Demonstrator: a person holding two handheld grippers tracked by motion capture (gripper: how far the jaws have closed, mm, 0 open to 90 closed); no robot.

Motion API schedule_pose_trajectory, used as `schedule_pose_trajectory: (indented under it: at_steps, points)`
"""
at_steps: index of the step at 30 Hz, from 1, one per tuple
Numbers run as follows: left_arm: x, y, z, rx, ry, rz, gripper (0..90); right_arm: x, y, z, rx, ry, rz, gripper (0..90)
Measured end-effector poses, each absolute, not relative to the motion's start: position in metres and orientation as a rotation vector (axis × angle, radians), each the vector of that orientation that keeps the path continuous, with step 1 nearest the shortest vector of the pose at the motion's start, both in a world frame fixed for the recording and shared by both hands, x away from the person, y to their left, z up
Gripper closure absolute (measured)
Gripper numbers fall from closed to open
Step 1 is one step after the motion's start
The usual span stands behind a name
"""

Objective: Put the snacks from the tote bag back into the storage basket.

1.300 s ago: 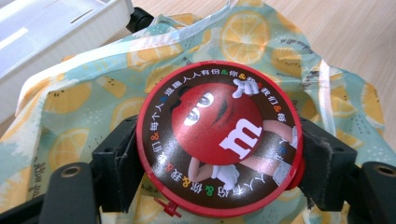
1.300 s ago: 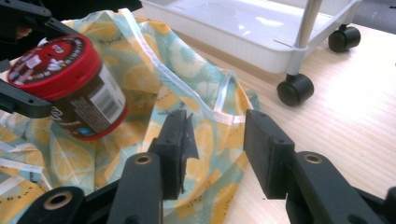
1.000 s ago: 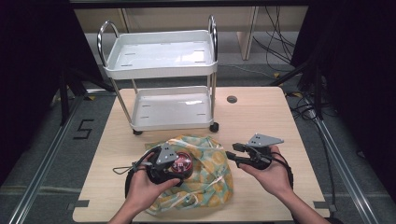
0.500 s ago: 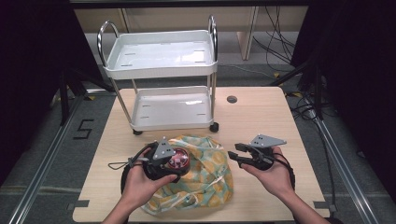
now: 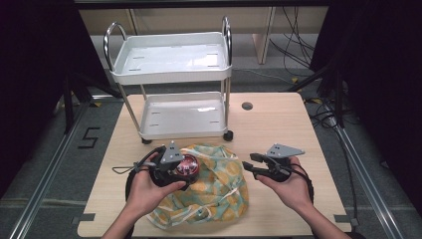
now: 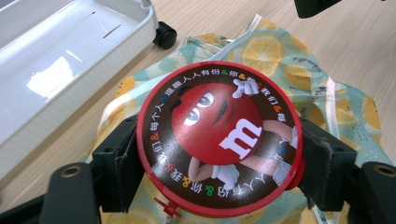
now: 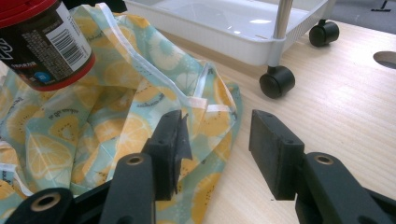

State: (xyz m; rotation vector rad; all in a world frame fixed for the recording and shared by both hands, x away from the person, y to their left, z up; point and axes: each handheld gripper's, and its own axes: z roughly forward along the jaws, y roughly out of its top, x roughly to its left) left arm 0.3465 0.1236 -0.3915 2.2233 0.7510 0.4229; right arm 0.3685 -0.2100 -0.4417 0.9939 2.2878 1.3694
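A round red M&M's can (image 6: 219, 137) sits between the pads (image 6: 123, 163) of my left gripper (image 6: 219, 163), which is shut on its sides. In the high view the can (image 5: 187, 165) hangs over the left part of a crumpled lemon-print bag (image 5: 219, 189), held by the left gripper (image 5: 185, 173). My right gripper (image 5: 249, 163) rests at the bag's right edge with its jaws open. In the right gripper view its fingers straddle the bag's hem (image 7: 210, 109), and the right gripper (image 7: 217, 144) grips nothing. The can (image 7: 46, 42) shows at the upper left there.
A white two-shelf cart (image 5: 174, 64) on wheels stands at the back of the wooden table (image 5: 278, 124); one wheel (image 7: 276, 80) is close to the bag. A round hole (image 5: 247, 105) lies in the tabletop to the right of the cart.
My left gripper has shifted slightly left and away with the can still in it. The right gripper has stayed where it was.
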Motion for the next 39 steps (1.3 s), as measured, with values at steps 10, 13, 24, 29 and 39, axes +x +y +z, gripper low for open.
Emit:
schedule_pose_trajectory:
  at_steps: [10, 13, 24, 29, 39]
  points:
    - [0.353, 0.126, -0.384, 2.227, 0.728, 0.428, 25.4, 0.367, -0.209, -0.442, 1.023, 2.297, 1.361, 55.1]
    - [0.355, 0.129, -0.382, 2.213, 0.735, 0.448, 25.4, 0.369, -0.209, -0.443, 0.987, 2.271, 1.368, 55.1]
    - [0.362, 0.138, -0.377, 2.199, 0.757, 0.473, 25.4, 0.37, -0.21, -0.443, 0.953, 2.265, 1.371, 55.2]
    - [0.366, 0.14, -0.373, 2.204, 0.748, 0.494, 25.4, 0.37, -0.21, -0.442, 0.954, 2.277, 1.361, 55.1]
    - [0.371, 0.142, -0.367, 2.183, 0.768, 0.517, 25.4, 0.369, -0.21, -0.443, 0.965, 2.273, 1.354, 55.2]
